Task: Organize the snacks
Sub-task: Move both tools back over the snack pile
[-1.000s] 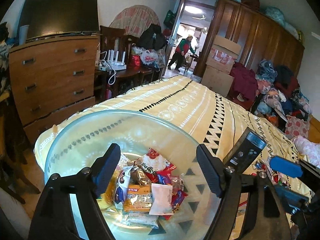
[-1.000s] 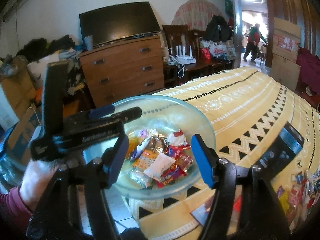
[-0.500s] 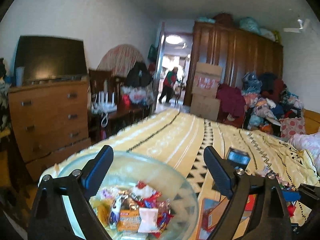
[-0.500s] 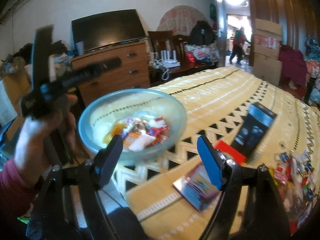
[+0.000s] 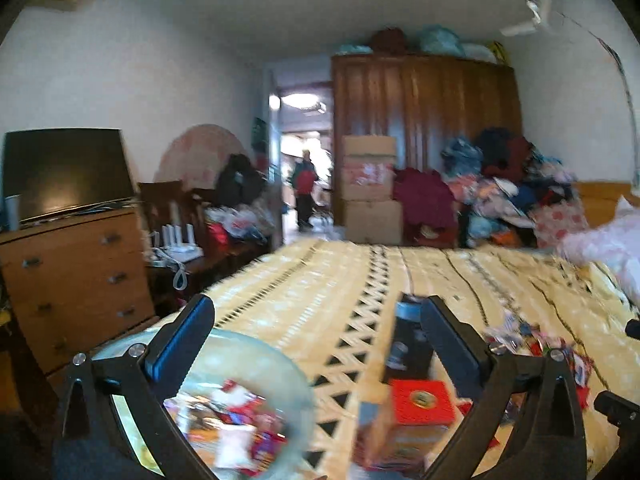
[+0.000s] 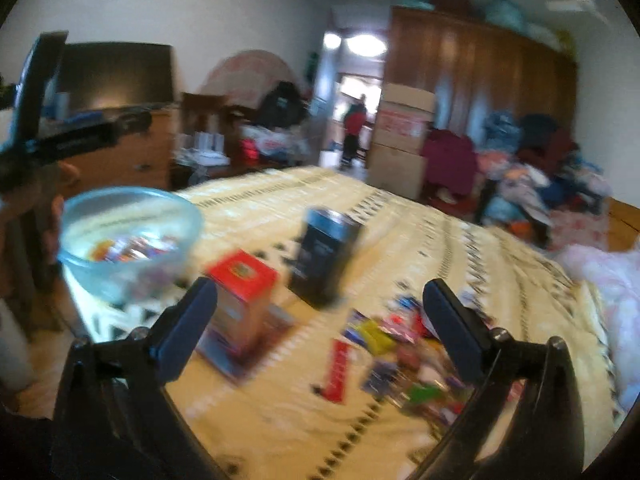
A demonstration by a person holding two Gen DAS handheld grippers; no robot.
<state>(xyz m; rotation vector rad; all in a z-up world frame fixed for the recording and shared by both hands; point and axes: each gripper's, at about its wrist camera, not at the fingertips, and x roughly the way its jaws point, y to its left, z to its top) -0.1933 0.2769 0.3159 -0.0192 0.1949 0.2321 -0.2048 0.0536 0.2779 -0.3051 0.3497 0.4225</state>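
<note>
Black two-finger left gripper (image 5: 316,320) and black right gripper (image 6: 320,300) both have their jaws spread wide, having just been opening, with nothing held between them. Just below the left gripper, a pale blue glass bowl (image 5: 280,364) filled with wrapped snacks (image 5: 236,432) sits at the corner of a yellow patterned bedspread (image 5: 320,288). Near it stand a red carton (image 6: 242,280) and a dark upright box (image 6: 324,252). Loose colourful snack packets (image 6: 400,356) lie scattered under the right gripper, well apart from the bowl.
</note>
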